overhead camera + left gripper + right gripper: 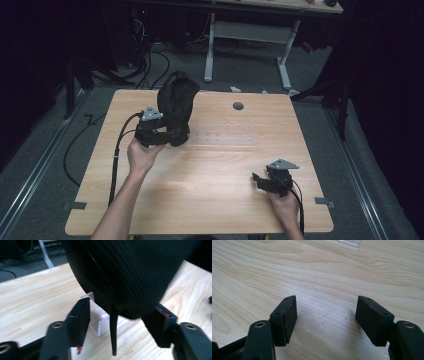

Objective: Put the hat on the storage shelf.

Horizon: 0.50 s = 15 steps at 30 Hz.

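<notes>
My left claw (167, 136) stands half open around the black shoe (176, 107); its pads do not press, I think because the shoe already rests on a clear stand (100, 322). The shoe is black, ribbed, with 1 thin heel, at 10 o'clock on the table (225, 165). My right claw (325, 320) waits wide open at 4 o'clock, holding nothing.

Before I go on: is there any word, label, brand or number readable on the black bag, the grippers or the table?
None. The black bag is plain ribbed fabric, the clear plastic stand under it is blank, and the left gripper, right gripper and wooden table carry no markings.
</notes>
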{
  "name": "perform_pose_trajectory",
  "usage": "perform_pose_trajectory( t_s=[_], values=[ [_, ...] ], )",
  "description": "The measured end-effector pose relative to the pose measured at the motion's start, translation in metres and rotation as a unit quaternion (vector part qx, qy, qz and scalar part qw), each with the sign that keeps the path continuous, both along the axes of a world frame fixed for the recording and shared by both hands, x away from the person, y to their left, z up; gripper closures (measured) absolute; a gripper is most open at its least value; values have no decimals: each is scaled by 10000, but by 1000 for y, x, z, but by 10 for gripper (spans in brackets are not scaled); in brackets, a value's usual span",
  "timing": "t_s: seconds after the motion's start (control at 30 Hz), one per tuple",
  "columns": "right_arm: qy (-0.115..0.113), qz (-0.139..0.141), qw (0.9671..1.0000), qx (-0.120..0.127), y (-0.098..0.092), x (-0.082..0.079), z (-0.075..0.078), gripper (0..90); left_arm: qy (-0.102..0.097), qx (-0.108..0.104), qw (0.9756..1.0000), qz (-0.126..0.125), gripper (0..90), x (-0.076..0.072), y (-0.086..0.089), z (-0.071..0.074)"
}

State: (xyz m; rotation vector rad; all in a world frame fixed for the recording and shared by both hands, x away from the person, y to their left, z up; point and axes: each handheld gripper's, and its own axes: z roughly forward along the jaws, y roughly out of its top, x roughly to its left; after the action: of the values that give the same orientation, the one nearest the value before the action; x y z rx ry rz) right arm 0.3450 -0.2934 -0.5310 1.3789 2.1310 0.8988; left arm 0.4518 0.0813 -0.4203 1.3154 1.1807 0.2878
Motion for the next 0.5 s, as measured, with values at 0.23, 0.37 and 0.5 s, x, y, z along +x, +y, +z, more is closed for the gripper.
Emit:
perform_pose_trajectory(
  t_s=[0.23, 0.37, 0.5],
  values=[
    [1, -3, 10000, 0, 0, 0, 0, 340, 196, -85, 9998, -17, 327, -3, 2, 2],
    [0, 1, 10000, 1, 0, 0, 0, 340, 196, -99, 9998, 3, 305, -4, 3, 3],
    [2, -4, 10000, 1, 0, 0, 0, 340, 134, -117, 9998, 60, 270, -6, 4, 6]
  ],
)
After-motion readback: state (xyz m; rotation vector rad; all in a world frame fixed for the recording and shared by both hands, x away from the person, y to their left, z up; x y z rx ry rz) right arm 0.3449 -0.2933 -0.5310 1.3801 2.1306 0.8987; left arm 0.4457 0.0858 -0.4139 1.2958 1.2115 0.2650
